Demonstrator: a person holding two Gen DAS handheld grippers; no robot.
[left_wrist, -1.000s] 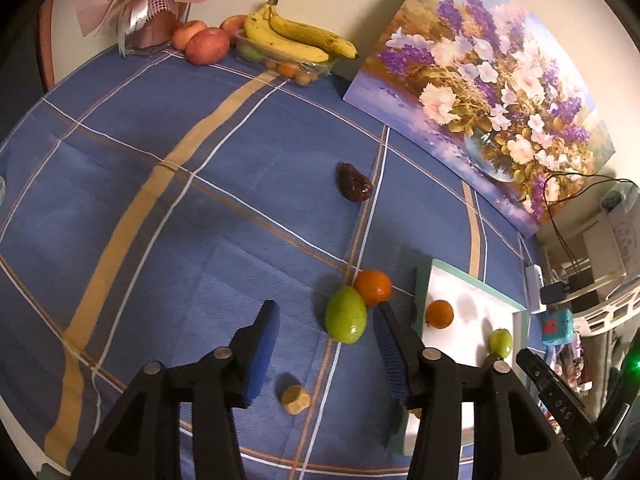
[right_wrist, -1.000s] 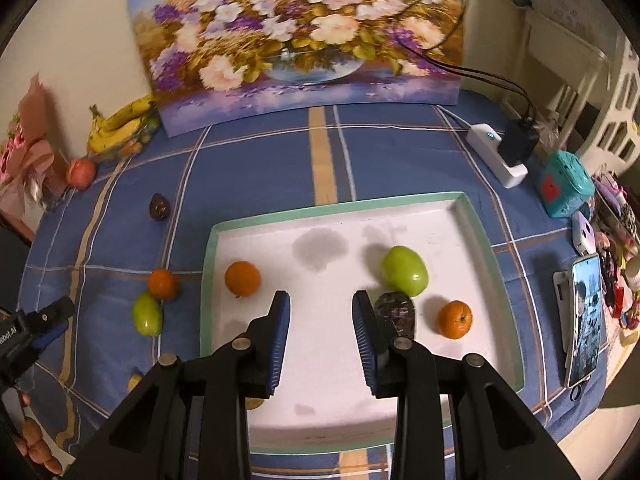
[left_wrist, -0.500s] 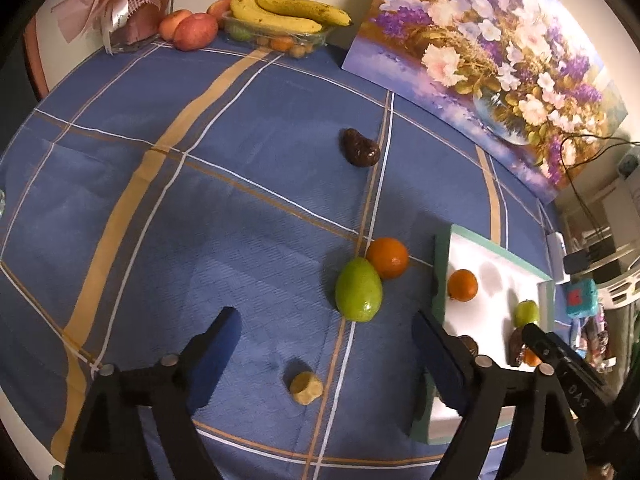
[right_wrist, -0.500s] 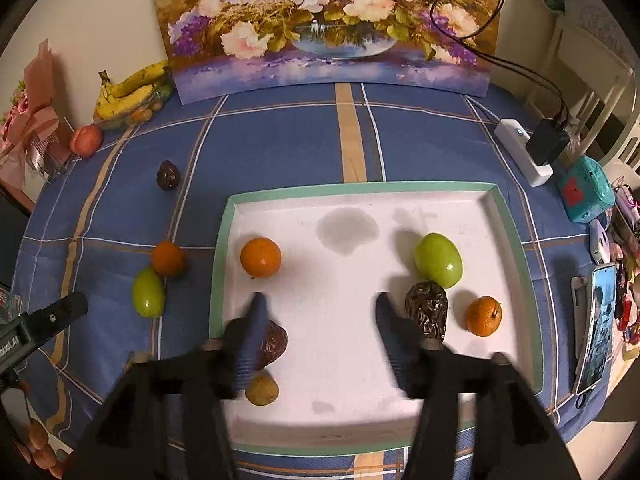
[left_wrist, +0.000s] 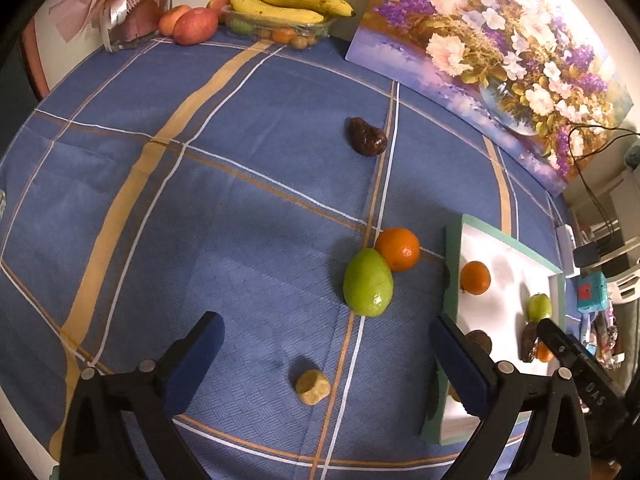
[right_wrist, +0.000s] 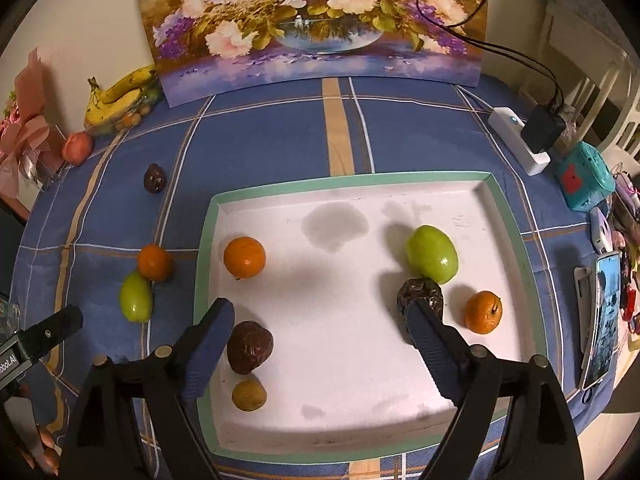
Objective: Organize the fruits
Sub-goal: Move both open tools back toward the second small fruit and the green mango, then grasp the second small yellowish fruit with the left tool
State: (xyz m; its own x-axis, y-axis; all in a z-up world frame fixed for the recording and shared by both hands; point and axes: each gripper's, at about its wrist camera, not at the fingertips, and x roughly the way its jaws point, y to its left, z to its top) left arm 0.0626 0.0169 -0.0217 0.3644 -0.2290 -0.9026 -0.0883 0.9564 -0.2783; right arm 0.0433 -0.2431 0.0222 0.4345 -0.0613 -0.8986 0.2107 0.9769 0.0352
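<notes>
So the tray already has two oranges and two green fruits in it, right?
Not quite. The right wrist view shows two oranges in the tray but only one green fruit; the other green fruit lies on the tablecloth outside it.

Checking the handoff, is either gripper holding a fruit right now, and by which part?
Nothing is held. The left gripper and right gripper are both opening with nothing pinched between the pads.

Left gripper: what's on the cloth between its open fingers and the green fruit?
In the left wrist view the left gripper is opening, nothing held. Only a small yellowish fruit piece lies between its fingers; bare blue tablecloth reaches the green fruit.
</notes>
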